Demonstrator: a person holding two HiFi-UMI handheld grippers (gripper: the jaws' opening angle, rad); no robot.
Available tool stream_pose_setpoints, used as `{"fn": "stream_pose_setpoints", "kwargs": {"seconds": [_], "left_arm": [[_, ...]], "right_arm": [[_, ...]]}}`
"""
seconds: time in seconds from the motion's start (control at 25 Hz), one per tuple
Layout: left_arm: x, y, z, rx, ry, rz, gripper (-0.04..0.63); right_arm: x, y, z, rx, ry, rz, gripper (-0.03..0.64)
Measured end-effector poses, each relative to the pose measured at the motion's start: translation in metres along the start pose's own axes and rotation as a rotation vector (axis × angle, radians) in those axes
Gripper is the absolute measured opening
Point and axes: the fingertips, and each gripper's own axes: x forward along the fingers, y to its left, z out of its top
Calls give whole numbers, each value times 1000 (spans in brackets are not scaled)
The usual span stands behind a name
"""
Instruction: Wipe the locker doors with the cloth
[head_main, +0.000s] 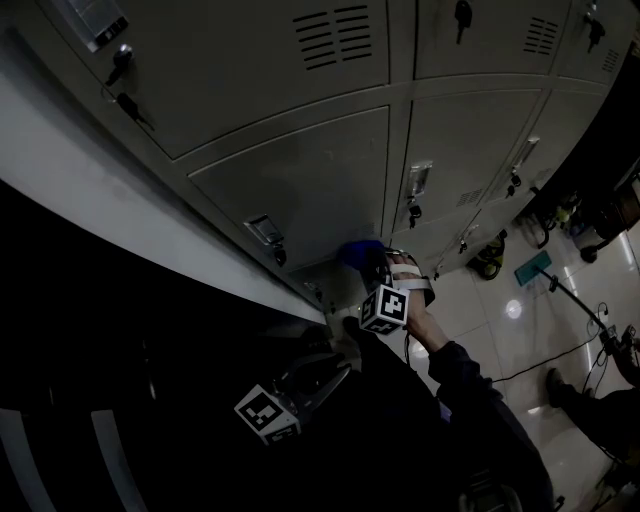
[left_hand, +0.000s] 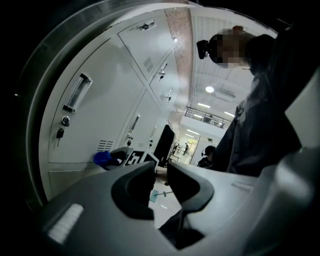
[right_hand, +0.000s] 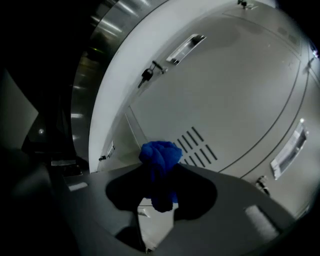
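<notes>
Lockers: a grey bank of locker doors (head_main: 300, 180) fills my head view, stacked in rows, with glossy floor (head_main: 520, 330) off to the right.
Door in hand: the lower door (right_hand: 240, 90) spreads right across my right gripper view, pale, flat and close.
Right gripper (right_hand: 159, 187): down low against the bottom row, jaws clamped on the cloth, and the wad bulges out past the tips.
Left gripper (left_hand: 161, 175): held back by my body, well apart from the doors, jaws a narrow slit with nothing in them.
Cloth (right_hand: 160, 167): blue, bunched into a ball, right in front of the door's vent slots (right_hand: 197, 147). Whether it presses the metal or sits just off it, I can't tell.
Small hardware: a recessed handle (right_hand: 186, 47) up the panel and a key (right_hand: 147, 75) hanging in its lock beside it.
Step, as I judge it: wiping this lower panel, with plenty of door left.
Doing it well: I'd lead with the soft wad so the jaw tips never scrape paint, and keep the pressure flat and even.
Stroke: long overlapping passes, edge to edge.
Watch-outs: the slots could snag a loose fold, and the key could catch the cloth, so I'd skirt both with a firm grip.
</notes>
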Motion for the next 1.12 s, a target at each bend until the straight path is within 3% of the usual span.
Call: {"fn": "stream_pose_setpoints", "kwargs": {"seconds": [0.12, 0.24, 0.48, 0.64, 0.84, 1.12], "left_arm": [[1, -5, -1, 5, -9, -17, 61], [3, -10, -3, 10, -17, -39, 61], [8, -17, -6, 23, -25, -72, 61], [9, -16, -2, 27, -38, -68, 61], [9, -12, 2, 27, -51, -57, 61], [13, -2, 3, 12, -45, -62, 61]], "right_arm": [[-39, -39, 23, 80, -95, -50, 137], [-86, -97, 51, 98, -183, -181, 137], [-175, -205, 113, -33, -301, -494, 135], [-208, -249, 143, -83, -348, -619, 137], [-197, -270, 145, -76, -339, -642, 135], [-167, -243, 122, -60, -306, -593, 136]]}}
